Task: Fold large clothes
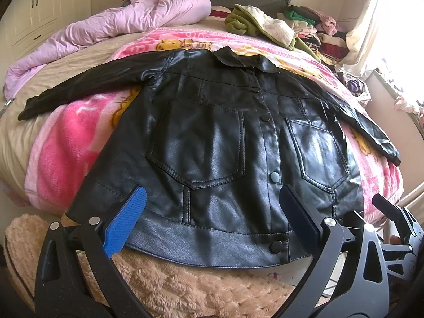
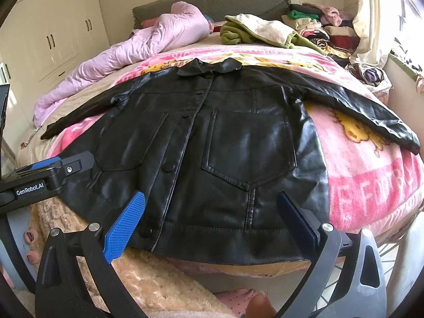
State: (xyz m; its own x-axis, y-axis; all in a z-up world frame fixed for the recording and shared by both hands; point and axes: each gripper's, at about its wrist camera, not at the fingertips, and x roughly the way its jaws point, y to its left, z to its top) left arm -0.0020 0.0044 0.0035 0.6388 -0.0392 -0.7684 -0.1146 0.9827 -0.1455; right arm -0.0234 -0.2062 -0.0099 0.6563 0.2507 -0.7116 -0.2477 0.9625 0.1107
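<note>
Jacket (image 1: 217, 137) hem overhangs the bed edge between both spread claws.

one jacket (image 1: 212, 137), two claws (image 1: 212, 217), one blanket (image 1: 66, 137)

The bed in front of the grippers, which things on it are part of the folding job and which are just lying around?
Part of the job:
- black leather jacket, spread flat, front up, snapped shut
- left gripper, fingers open
- right gripper, fingers open

Just lying about:
- crumpled lilac quilt
- green and cream fleece garment
- stack of folded clothes
- pink cartoon blanket underneath
</note>
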